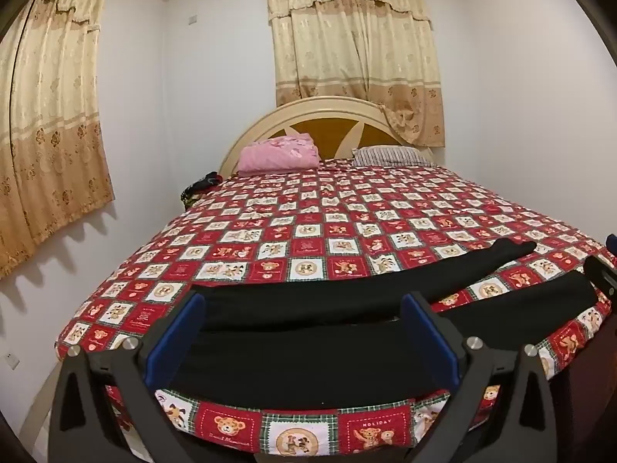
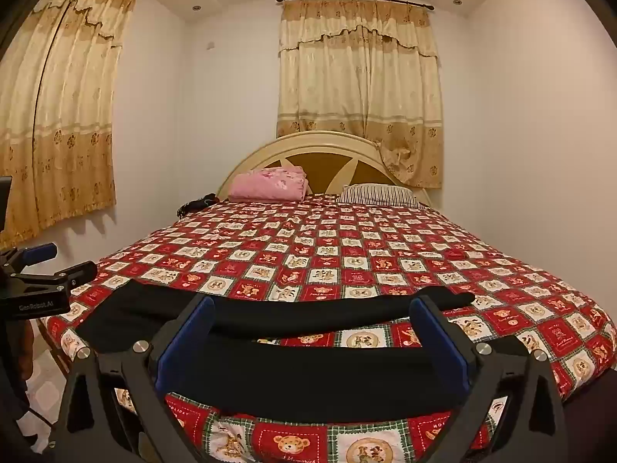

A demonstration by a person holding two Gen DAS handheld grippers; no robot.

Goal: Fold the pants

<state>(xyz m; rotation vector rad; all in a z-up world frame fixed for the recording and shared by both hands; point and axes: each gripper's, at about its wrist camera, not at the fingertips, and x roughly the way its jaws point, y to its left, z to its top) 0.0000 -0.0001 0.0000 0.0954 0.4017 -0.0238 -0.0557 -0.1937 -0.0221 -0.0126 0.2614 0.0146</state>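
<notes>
Black pants (image 1: 308, 359) lie spread flat near the foot edge of the bed, on a red patchwork teddy-bear quilt (image 1: 327, 231). One leg (image 1: 385, 274) angles away to the right, the other runs along the edge. My left gripper (image 1: 302, 308) is open, its blue pads over the waist end of the pants. My right gripper (image 2: 312, 316) is open over the near leg (image 2: 308, 378). The pants also show in the right wrist view (image 2: 270, 312). The left gripper shows at the left of the right wrist view (image 2: 54, 262).
A pink folded blanket (image 1: 279, 152) and a striped pillow (image 1: 389, 154) lie at the headboard (image 1: 327, 112). Dark cloth (image 1: 200, 187) sits at the bed's far left corner. Curtains (image 1: 354, 58) hang behind and at left. White walls stand close on both sides.
</notes>
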